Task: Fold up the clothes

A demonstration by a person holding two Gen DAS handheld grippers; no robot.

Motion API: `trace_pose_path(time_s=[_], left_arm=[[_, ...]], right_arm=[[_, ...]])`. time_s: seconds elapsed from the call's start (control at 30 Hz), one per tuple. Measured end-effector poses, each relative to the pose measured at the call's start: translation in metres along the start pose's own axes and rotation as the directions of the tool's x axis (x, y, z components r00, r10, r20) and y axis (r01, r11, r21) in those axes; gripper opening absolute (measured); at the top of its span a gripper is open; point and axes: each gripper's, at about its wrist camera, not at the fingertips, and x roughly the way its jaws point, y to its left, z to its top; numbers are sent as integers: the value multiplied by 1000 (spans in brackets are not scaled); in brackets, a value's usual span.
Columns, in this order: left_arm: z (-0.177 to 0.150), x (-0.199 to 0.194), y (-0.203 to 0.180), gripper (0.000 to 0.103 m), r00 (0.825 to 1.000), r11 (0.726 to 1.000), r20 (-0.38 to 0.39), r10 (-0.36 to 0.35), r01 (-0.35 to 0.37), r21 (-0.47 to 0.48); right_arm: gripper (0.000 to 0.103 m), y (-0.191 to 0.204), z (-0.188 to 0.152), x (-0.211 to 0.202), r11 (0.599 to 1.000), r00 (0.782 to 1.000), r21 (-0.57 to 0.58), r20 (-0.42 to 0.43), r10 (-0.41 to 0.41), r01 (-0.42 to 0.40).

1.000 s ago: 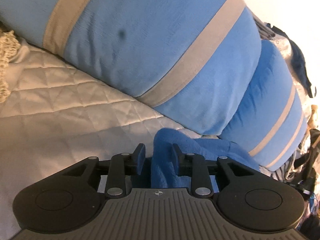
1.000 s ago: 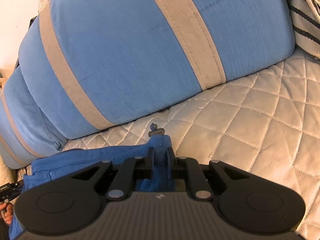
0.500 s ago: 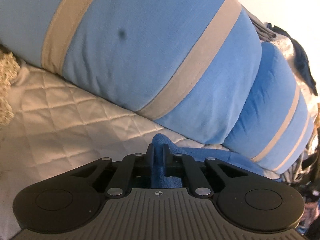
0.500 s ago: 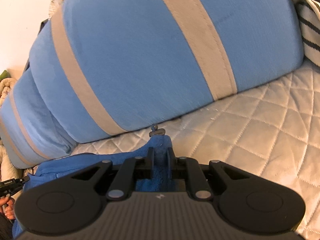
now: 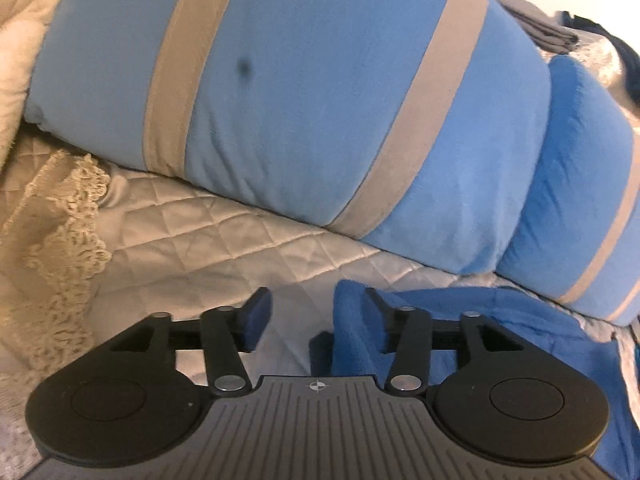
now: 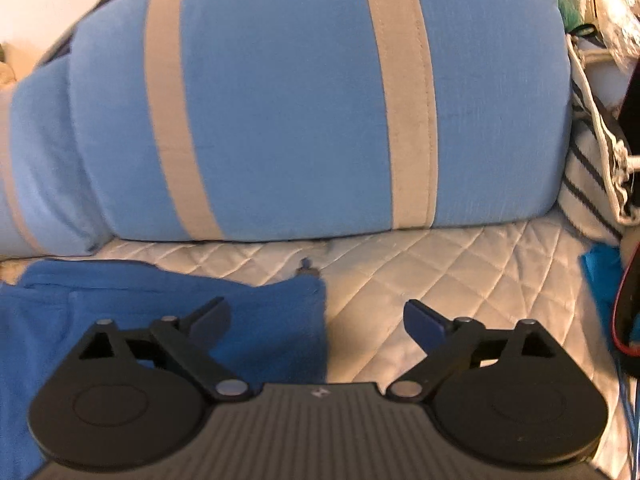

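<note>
- Left tool (image 5: 316, 316) opening, pads apart, a fold of the blue garment (image 5: 500, 320) draped against the right-hand finger.
- Right tool (image 6: 316, 316) opening wide, gripping nothing, above the garment's edge.
- Garment lying on the quilted bed cover (image 6: 440, 264).
- Beyond, striped blue pillows (image 5: 320, 100).

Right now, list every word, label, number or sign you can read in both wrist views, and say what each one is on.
No words or numbers can be read in either view.
Small white crosshair mark, no letters: on the ribbed black body of the left gripper.
Small pale mark on the right gripper body: too blurred to read.
Blue folded garment, blue striped cushions: no visible label.
</note>
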Motion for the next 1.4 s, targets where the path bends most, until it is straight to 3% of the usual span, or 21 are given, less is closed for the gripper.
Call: trace_pose_path(time_s=[0.17, 0.33, 0.6, 0.67, 0.73, 0.77, 0.8, 0.83, 0.9, 1.07, 1.3, 1.37, 1.4], left_arm=[[-11, -16, 11, 57, 999, 1000, -47, -27, 26, -4], [-38, -9, 31, 57, 987, 986, -120, -108, 91, -139], [-70, -10, 43, 56, 937, 938, -192, -290, 239, -251], [-75, -13, 46, 51, 929, 929, -194, -315, 259, -265], [-79, -15, 48, 27, 918, 919, -199, -342, 282, -277], [-80, -18, 48, 22, 920, 920, -197, -339, 282, -271], [-81, -21, 47, 14, 925, 926, -193, -329, 275, -259], [-81, -24, 45, 11, 929, 931, -189, -318, 269, -246], [-82, -30, 42, 9, 939, 943, -180, -293, 253, -217], [-80, -41, 31, 8, 962, 972, -162, -218, 199, -121], [-82, -38, 26, 8, 969, 982, -166, -183, 171, -84], [-81, -37, 24, 11, 970, 985, -177, -168, 157, -74], [-80, -37, 23, 13, 970, 986, -184, -156, 144, -78]], right_arm=[[98, -3, -11, -22, 999, 999, 12, -9, 36, -36], [97, -18, -30, -32, 993, 996, 80, -30, 86, -83], [89, -37, -57, -31, 969, 984, 196, -62, 164, -149], [87, -41, -63, -29, 959, 980, 228, -73, 187, -166], [77, -43, -68, -24, 952, 974, 251, -95, 205, -175], [73, -43, -71, -22, 948, 971, 261, -105, 215, -181], [59, -43, -75, -20, 944, 968, 270, -112, 224, -188], [34, -43, -77, -19, 943, 967, 276, -118, 225, -186], [8, -44, -81, -17, 940, 968, 292, -125, 218, -174], [5, -49, -87, -27, 938, 978, 309, -81, 192, -158], [5, -54, -92, -32, 930, 976, 324, -70, 205, -172], [8, -53, -90, -33, 932, 977, 320, -69, 203, -171], [16, -53, -88, -35, 930, 977, 326, -64, 202, -171]])
